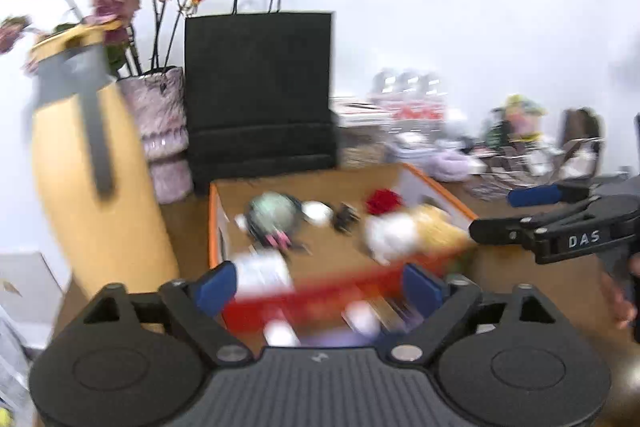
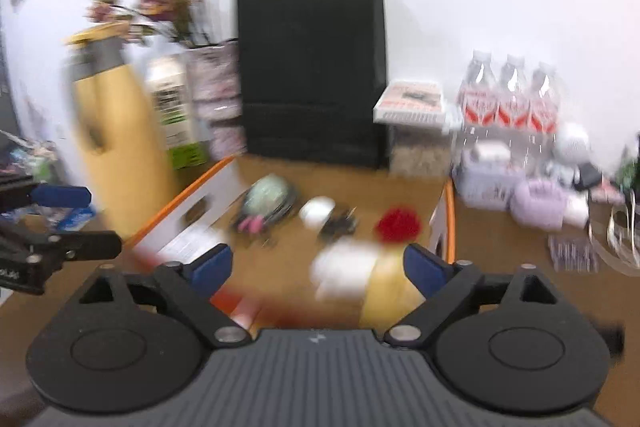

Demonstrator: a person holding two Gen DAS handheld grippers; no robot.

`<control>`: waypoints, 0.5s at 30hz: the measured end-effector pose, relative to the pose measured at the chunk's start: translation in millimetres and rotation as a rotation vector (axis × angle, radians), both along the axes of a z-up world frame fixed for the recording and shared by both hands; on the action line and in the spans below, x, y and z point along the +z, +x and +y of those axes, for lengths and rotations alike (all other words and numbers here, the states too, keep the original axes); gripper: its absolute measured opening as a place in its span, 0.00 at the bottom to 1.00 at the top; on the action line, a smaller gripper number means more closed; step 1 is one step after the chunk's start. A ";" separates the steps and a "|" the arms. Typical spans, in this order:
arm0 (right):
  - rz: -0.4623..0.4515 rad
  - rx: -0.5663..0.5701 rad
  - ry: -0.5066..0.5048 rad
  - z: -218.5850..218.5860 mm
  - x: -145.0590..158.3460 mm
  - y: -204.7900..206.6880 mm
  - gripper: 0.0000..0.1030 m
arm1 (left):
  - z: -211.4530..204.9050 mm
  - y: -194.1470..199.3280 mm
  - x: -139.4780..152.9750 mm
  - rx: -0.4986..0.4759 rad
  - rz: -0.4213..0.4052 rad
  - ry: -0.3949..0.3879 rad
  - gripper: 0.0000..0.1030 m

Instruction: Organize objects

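Note:
A shallow cardboard box with an orange rim (image 1: 213,223) (image 2: 184,199) lies on the brown table. It holds a round green object (image 1: 276,213) (image 2: 268,195), a small white piece (image 1: 318,211) (image 2: 318,209), a small black item (image 1: 346,217) (image 2: 340,223), a red fuzzy thing (image 1: 384,201) (image 2: 398,223) and a blurred white-and-yellow item (image 1: 412,231) (image 2: 360,275). My left gripper (image 1: 320,287) (image 2: 105,221) hangs open over the box's near edge, holding nothing. My right gripper (image 2: 318,267) (image 1: 491,213) is open too, above the white-and-yellow item.
A tall yellow bottle (image 1: 92,187) (image 2: 116,155) stands left of the box, beside a flower vase (image 1: 160,123) and a green-and-white carton (image 2: 176,115). Behind it stands a black paper bag (image 1: 260,87) (image 2: 312,75). Water bottles (image 2: 508,99) and purple clutter (image 2: 536,199) fill the right.

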State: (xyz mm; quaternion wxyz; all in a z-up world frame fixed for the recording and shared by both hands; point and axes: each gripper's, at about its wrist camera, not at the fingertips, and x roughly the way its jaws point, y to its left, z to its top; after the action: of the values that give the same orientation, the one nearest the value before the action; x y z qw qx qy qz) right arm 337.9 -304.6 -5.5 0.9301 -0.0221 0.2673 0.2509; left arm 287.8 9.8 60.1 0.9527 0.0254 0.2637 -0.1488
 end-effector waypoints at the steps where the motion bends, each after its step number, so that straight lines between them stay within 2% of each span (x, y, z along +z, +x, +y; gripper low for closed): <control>1: -0.022 0.009 -0.004 -6.8 -6.1 -31.3 0.96 | 5.0 -29.4 -4.9 -0.001 -0.004 -0.028 0.92; 4: -0.082 -0.024 -0.057 -22.5 -23.2 -111.3 0.97 | 18.6 -105.9 -27.2 0.033 0.012 -0.079 0.92; 6: -0.077 -0.050 -0.069 -35.8 -33.0 -154.7 0.98 | 25.7 -151.4 -38.7 0.076 0.005 -0.050 0.93; 8: -0.051 -0.069 -0.030 -54.4 -40.4 -192.1 1.00 | 35.1 -186.4 -47.2 0.174 0.005 -0.012 0.93; 11: -0.053 -0.139 -0.006 -73.6 -52.1 -231.1 1.00 | 50.5 -213.6 -54.5 0.284 0.041 -0.032 0.93; 15: -0.035 -0.196 -0.045 -74.4 -60.8 -249.3 1.00 | 62.2 -222.2 -51.1 0.339 0.018 -0.038 0.93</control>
State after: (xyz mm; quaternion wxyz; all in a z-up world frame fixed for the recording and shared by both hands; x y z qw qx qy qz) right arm 88.6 -379.0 -66.2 0.9540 -0.0211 0.2575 0.1520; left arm 65.6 72.1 9.0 0.9621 -0.0389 0.2697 0.0086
